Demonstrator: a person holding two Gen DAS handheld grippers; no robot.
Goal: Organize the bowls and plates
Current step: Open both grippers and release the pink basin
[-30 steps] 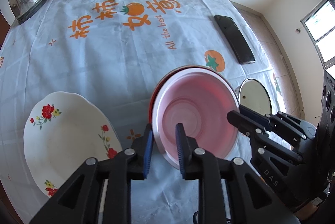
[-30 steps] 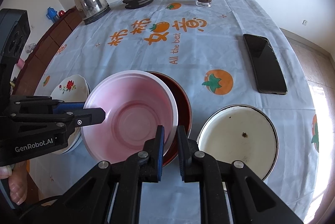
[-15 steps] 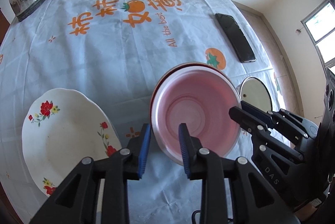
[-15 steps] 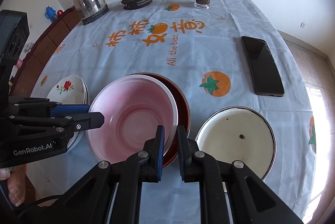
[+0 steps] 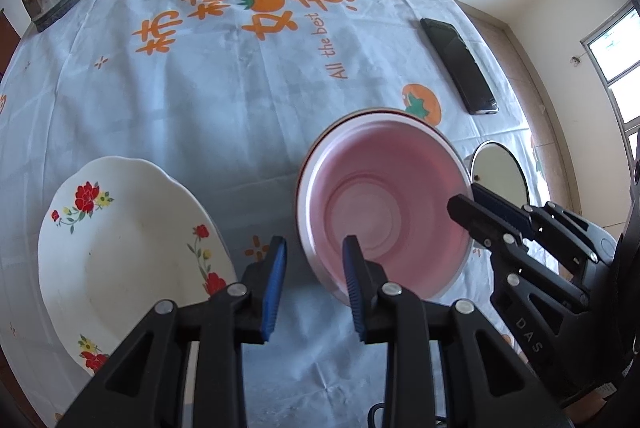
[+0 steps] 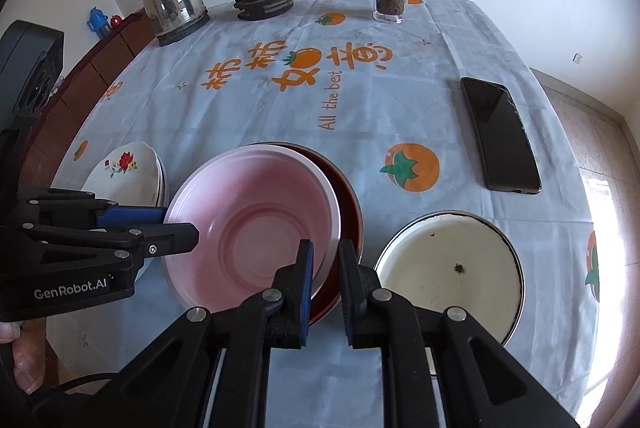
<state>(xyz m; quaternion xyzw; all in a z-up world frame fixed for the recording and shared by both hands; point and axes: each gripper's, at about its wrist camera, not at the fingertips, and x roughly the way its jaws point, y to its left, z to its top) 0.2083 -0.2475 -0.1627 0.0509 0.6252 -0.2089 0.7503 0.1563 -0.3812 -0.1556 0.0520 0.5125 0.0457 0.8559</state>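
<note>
Left wrist view: the left gripper (image 5: 314,270) is seen parted, its pads straddling the near rim of the pink plastic bowl (image 5: 384,212) without pressing; that bowl is nested in a dark red bowl (image 6: 350,206) at centre. A floral white plate (image 5: 120,248) lies at 9 o'clock. Right wrist view: the right gripper (image 6: 325,264) is narrowly closed on both rims; a white enamel dish (image 6: 448,268) lies at 3 o'clock.
</note>
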